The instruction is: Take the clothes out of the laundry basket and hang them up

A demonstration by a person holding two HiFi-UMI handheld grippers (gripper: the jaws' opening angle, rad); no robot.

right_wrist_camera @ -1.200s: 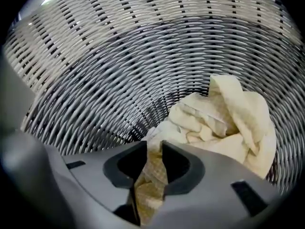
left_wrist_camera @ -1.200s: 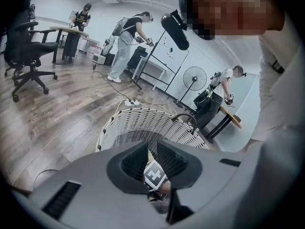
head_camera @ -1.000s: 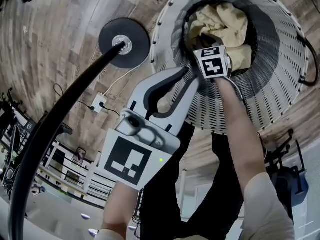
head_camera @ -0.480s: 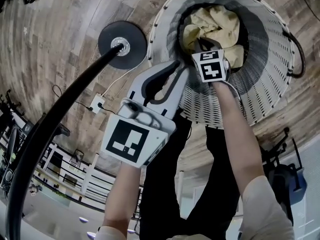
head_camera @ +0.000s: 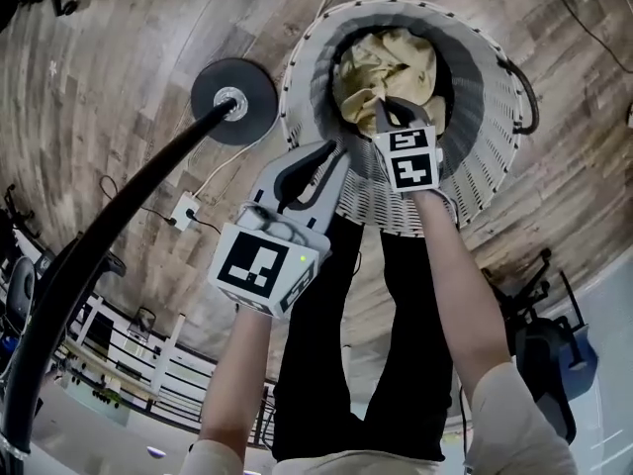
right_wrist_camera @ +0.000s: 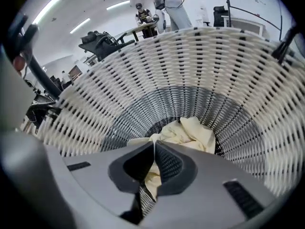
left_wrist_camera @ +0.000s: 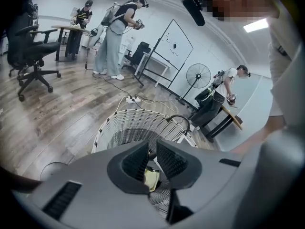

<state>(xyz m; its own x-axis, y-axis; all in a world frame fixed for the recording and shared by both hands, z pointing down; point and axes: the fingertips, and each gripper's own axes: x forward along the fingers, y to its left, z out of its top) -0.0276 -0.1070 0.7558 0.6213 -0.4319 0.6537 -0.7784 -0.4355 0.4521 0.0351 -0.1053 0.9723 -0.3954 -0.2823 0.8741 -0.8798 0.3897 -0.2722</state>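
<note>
A white woven laundry basket [head_camera: 475, 181] stands on the wood floor with a crumpled cream cloth [head_camera: 391, 62] inside. My right gripper [head_camera: 384, 115] reaches down into the basket. Its jaws have just been closing and are shut on a fold of the cream cloth [right_wrist_camera: 190, 130], which is pinched at the tips of the right gripper [right_wrist_camera: 155, 146] and shows below them. My left gripper [head_camera: 339, 151] hovers over the basket's near rim, open, with a narrow empty gap at the left gripper [left_wrist_camera: 152, 149]. Through that gap I see the basket [left_wrist_camera: 124, 128] and a bit of cloth [left_wrist_camera: 151, 179].
A black stand with a round base [head_camera: 233, 100] and a long pole [head_camera: 109, 226] is left of the basket. A power strip [head_camera: 184, 209] with a cable lies on the floor. The basket has a black handle [head_camera: 524, 97]. People, an office chair [left_wrist_camera: 28, 46] and a fan [left_wrist_camera: 198, 75] stand farther off.
My right gripper has risen inside the basket, drawing the cream cloth up with it. The left gripper has lifted slightly near the rim.
</note>
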